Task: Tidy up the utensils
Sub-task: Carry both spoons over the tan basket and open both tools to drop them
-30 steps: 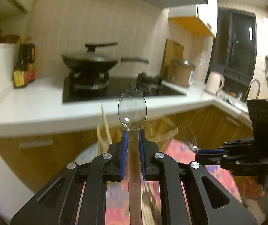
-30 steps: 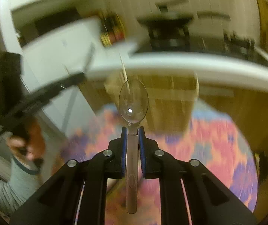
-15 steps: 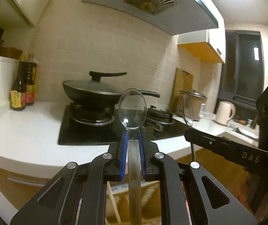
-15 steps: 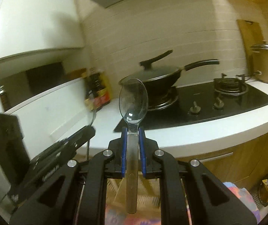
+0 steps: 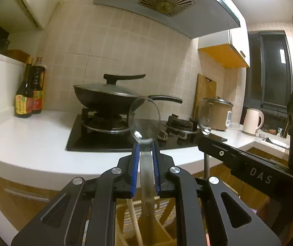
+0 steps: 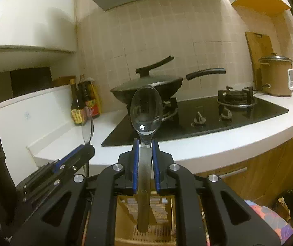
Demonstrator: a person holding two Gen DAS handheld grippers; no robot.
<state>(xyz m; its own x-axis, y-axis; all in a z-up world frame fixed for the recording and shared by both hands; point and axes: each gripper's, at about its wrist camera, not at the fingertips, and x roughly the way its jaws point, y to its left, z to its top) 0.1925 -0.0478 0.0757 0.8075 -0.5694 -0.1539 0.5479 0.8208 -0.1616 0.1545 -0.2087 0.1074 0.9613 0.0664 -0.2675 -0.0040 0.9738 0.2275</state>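
Left gripper (image 5: 145, 149) is clamped on a clear plastic spoon (image 5: 144, 119), bowl up in front of the lidded wok (image 5: 105, 98) on the stove. At right, the right gripper (image 5: 206, 137) reaches in sideways, carrying a second clear spoon (image 5: 205, 119). A wooden utensil rack (image 5: 146, 225) sits below.

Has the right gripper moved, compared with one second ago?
Yes. The right gripper, shut on a clear plastic spoon, swung up from the patterned floor to face the black lidded wok.
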